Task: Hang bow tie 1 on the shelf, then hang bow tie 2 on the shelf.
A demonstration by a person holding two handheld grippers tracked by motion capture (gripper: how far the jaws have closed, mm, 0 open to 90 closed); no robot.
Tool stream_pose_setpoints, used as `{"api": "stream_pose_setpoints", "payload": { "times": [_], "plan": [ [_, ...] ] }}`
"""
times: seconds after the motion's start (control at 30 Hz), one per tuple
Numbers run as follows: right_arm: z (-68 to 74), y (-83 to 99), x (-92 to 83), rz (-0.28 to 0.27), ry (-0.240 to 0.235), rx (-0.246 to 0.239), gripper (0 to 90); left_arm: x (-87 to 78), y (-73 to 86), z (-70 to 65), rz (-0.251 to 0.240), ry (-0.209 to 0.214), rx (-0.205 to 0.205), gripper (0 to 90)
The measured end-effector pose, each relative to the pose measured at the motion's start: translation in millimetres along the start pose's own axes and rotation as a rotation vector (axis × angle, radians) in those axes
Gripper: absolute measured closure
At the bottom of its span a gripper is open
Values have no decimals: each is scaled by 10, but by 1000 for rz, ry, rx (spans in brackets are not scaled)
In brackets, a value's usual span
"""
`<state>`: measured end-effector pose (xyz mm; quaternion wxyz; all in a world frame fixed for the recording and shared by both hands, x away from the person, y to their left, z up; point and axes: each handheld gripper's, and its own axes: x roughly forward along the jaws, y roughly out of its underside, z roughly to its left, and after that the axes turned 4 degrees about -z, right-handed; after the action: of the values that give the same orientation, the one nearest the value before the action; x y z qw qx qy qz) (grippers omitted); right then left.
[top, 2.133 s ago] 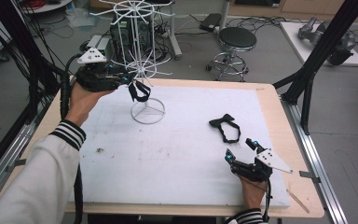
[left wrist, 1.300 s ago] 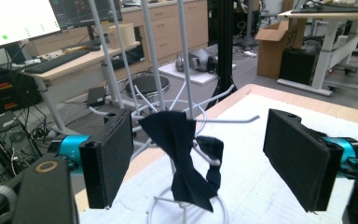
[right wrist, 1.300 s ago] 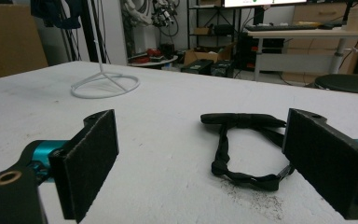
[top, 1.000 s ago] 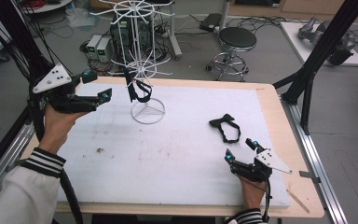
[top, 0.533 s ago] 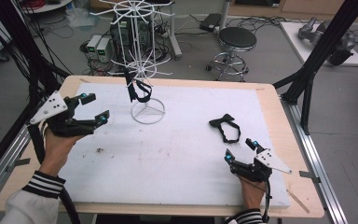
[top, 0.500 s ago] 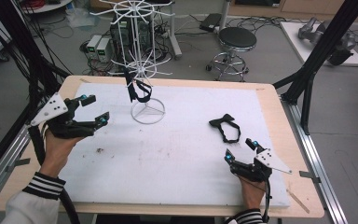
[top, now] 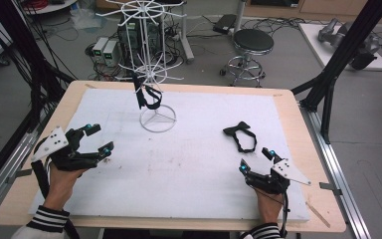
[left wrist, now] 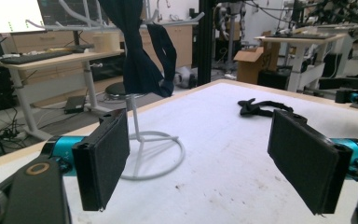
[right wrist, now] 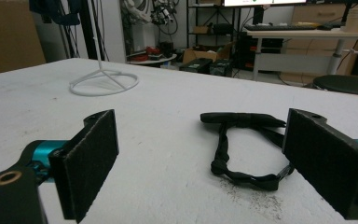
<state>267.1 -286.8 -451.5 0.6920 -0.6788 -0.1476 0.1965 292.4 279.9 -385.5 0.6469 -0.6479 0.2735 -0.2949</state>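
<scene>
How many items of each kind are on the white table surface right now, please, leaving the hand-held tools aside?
Black bow ties: 2, one hanging on the rack, one lying flat on the table
White wire rack: 1
Total: 3

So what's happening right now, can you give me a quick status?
Left gripper open, empty. Right gripper open, facing bow tie on board. Second bow tie hangs on rack. Nothing between.
</scene>
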Motion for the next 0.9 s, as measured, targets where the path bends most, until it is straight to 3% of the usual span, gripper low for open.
{"api": "stream_pose_setpoints", "payload": {
  "times": [0.13,0.47,0.9],
  "plan": [
    [0,0,1,1,0,0,99,-44,97,13,-4,-9,-24,212],
    [-3,0,1,0,4,9,99,-54,124,-21,-14,-16,4,212],
    [-9,0,-1,-1,5,13,99,-7,178,-62,12,-24,25,212]
  ]
}}
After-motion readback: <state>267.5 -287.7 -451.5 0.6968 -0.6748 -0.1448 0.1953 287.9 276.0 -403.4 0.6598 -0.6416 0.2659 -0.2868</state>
